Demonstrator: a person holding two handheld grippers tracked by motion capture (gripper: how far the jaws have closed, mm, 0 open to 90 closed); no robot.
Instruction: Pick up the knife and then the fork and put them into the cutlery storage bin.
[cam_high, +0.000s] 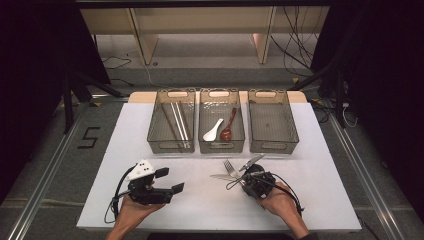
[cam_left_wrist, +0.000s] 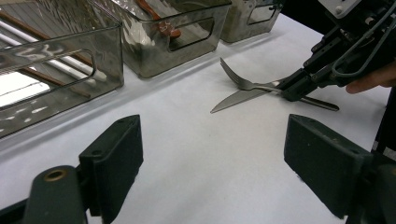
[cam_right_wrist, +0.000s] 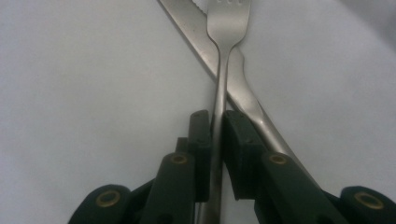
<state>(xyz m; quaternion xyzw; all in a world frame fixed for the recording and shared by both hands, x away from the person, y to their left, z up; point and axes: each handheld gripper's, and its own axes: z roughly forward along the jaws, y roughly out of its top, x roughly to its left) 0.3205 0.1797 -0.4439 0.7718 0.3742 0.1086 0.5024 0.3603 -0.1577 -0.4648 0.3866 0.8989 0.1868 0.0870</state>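
The fork (cam_right_wrist: 219, 88) tines (top edge) are cut off.

Left gripper (cam_high: 169, 180) jaws wide apart, right gripper (cam_high: 245, 177) jaws clamped.

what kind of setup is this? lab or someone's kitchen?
Likely a lab data-collection rig, not a kitchen: white table with three sorting bins, loose cables on the floor, dark curtains, and handheld camera-fitted tools like the right claw.

**Colours and patterns on the table**

Silver fork (cam_high: 229, 167) and silver knife (cam_high: 250, 162) are showing bright metal at lower centre. Both grippers, left gripper (cam_high: 171, 181) and right gripper (cam_high: 246, 177), are showing black. White table (cam_high: 125, 150) is showing plain. Smoky grey bins (cam_high: 273, 127) are holding a white spoon (cam_high: 213, 131), a reddish-brown spoon (cam_high: 228, 126) and brown-and-pale chopsticks (cam_high: 176, 122).
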